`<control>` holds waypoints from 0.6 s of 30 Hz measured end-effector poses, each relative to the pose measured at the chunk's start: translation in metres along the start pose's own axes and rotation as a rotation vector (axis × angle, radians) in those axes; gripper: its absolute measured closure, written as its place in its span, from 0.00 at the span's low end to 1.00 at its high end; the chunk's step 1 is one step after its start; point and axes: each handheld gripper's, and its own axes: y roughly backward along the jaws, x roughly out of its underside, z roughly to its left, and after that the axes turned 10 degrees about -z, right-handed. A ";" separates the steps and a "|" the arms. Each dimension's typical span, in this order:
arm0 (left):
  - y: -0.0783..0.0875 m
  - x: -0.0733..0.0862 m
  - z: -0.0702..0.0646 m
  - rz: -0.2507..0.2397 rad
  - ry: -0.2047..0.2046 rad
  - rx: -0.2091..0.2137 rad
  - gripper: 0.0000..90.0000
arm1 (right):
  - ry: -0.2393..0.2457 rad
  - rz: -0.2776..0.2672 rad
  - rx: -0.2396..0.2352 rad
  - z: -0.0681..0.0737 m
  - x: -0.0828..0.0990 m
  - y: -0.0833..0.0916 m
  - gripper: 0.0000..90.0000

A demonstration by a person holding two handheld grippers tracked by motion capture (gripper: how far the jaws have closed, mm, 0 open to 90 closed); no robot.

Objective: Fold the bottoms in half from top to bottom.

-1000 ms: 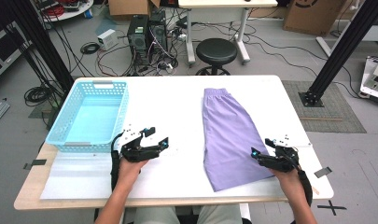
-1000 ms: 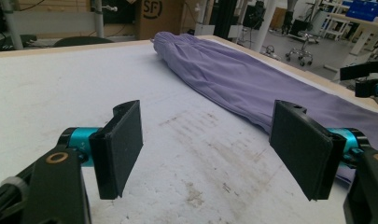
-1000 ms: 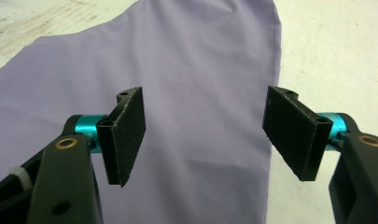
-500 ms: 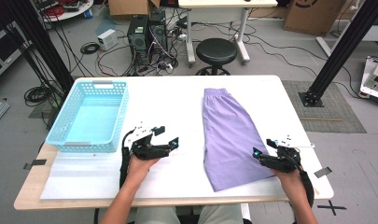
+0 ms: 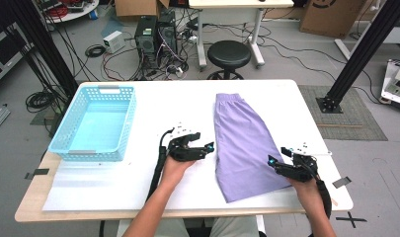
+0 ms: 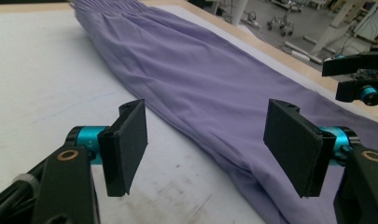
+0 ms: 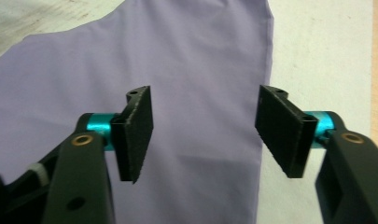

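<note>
A folded purple garment [image 5: 244,138] lies lengthwise on the white table [image 5: 178,98], right of centre. My left gripper [image 5: 207,146] hovers just beside its left edge, pointing right. Its jaws have just been closing a little and stand open, with the cloth's edge [image 6: 210,84] on the table ahead of them, not pinched. My right gripper [image 5: 272,162] sits at the garment's near right edge, pointing left. Its jaws have also been closing and are still open over the cloth [image 7: 200,56], with the pads [image 7: 280,126] clear of it. The right gripper [image 6: 359,77] also appears beyond the cloth.
A light blue plastic basket [image 5: 69,152] stands at the table's left side. Beyond the far edge are a black stool [image 5: 229,53], computer towers [image 5: 153,34] and floor cables. The near table edge lies close below both hands.
My left hand has moved right across the table, from near the basket up to the garment's left edge. The right hand has stayed at the garment's right edge.
</note>
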 end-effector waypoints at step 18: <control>-0.050 0.017 -0.026 0.268 -0.027 -0.065 0.55 | -0.059 0.105 0.072 -0.023 0.002 -0.019 0.69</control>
